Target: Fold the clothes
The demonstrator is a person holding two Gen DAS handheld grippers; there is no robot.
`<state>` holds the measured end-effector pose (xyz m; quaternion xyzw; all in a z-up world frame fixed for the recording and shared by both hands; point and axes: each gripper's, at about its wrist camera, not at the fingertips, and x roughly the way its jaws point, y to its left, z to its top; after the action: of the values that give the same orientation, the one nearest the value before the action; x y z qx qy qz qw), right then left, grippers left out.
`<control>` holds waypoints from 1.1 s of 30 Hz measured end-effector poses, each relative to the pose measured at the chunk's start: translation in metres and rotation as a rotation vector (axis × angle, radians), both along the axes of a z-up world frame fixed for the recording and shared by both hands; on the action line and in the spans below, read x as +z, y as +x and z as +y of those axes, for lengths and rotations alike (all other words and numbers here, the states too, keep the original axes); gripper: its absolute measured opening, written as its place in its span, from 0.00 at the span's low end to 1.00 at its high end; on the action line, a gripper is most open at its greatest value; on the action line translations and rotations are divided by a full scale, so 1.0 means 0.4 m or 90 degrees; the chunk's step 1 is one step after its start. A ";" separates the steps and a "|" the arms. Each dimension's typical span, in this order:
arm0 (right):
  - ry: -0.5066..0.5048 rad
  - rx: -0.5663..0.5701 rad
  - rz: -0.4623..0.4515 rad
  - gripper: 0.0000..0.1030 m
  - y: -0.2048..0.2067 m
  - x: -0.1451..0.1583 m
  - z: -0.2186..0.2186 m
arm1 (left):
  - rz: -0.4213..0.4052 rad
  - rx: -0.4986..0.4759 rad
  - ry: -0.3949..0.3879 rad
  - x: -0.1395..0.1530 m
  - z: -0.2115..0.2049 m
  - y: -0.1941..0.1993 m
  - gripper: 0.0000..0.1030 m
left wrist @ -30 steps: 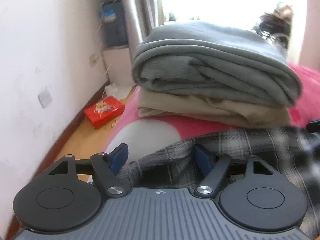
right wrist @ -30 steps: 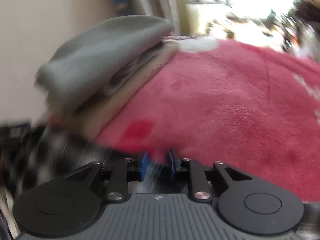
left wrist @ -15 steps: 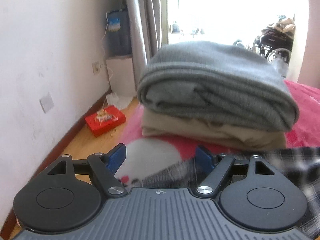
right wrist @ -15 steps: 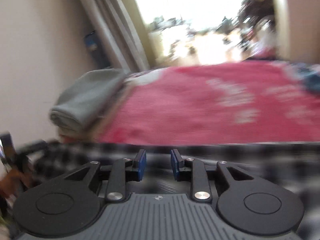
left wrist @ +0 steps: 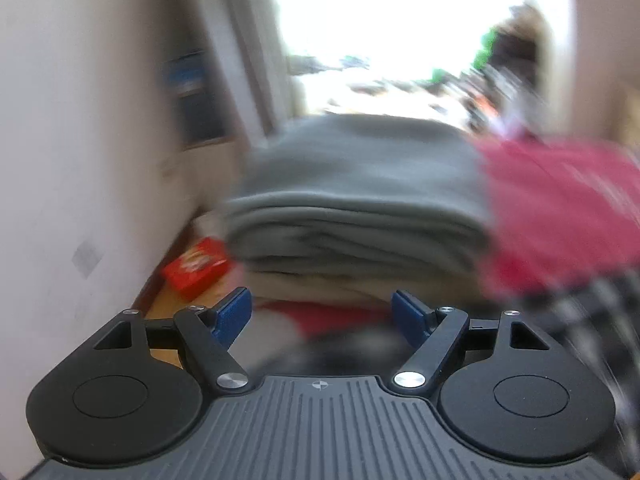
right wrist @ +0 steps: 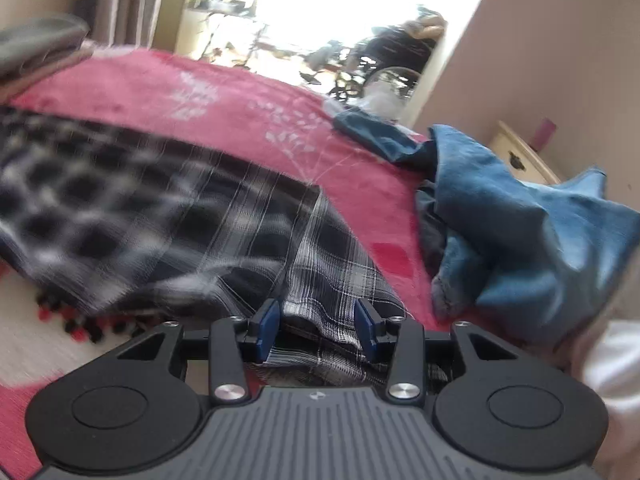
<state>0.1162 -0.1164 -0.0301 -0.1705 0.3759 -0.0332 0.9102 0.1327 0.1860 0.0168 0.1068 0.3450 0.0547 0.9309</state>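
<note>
A black-and-white plaid shirt (right wrist: pixel 160 216) lies spread across the red bed cover (right wrist: pixel 240 112). My right gripper (right wrist: pixel 318 320) hangs low over the shirt's near right corner. Its jaws are opening, and the plaid cloth lies loose between them without the pads pressing on it. In the blurred left wrist view my left gripper (left wrist: pixel 322 312) stands wide open with nothing between its fingers. The plaid shirt (left wrist: pixel 592 320) shows at that view's lower right. Ahead of the left gripper sits a folded grey garment (left wrist: pixel 360 200) stacked on a beige one (left wrist: pixel 320 284).
A crumpled blue garment pile (right wrist: pixel 520 232) lies on the bed to the right of the shirt. A pale sleeve (right wrist: pixel 612 360) shows at the right edge. A red box (left wrist: pixel 196 268) lies on the floor by the wall (left wrist: pixel 80 160). A cream nightstand (right wrist: pixel 520 156) stands beyond the bed.
The right gripper swept right along the plaid shirt to its corner and its jaws widened. The left gripper rose and swung; plaid cloth no longer lies between its fingers.
</note>
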 end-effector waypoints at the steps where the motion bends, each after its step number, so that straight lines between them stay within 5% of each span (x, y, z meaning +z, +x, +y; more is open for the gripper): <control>1: 0.000 0.007 0.002 0.38 0.007 -0.011 -0.004 | 0.023 -0.049 0.025 0.007 -0.049 -0.006 0.76; 5: 0.026 0.020 0.019 0.38 0.036 -0.040 -0.039 | 0.068 -0.224 0.090 0.031 -0.256 -0.031 0.76; 11: 0.079 0.085 0.005 0.37 0.025 -0.032 -0.047 | 0.078 -0.331 -0.003 -0.017 -0.490 -0.058 0.76; 14: 0.066 0.087 0.015 0.37 0.030 -0.061 -0.053 | 0.079 -0.336 -0.063 -0.093 -0.565 -0.072 0.76; 15: 0.061 0.086 0.021 0.30 0.033 -0.073 -0.058 | 0.076 -0.332 -0.076 -0.115 -0.585 -0.079 0.75; 16: 0.083 0.066 0.016 0.12 0.035 -0.070 -0.076 | 0.074 -0.332 -0.086 -0.132 -0.603 -0.086 0.75; 22: 0.183 -0.060 -0.070 0.08 0.041 0.003 -0.193 | 0.027 -0.330 -0.074 -0.169 -0.651 -0.119 0.75; 28: 0.126 -0.139 -0.136 0.07 0.156 0.051 -0.304 | 0.029 -0.294 -0.041 -0.185 -0.655 -0.106 0.75; 33: 0.030 -0.154 -0.070 0.11 0.273 0.001 -0.358 | 0.045 -0.280 -0.009 -0.202 -0.652 -0.104 0.75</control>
<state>0.2253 -0.2595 -0.0298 -0.1002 0.3437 -0.1434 0.9226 0.0912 -0.0749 -0.0639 0.1745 0.3465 -0.1559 0.9084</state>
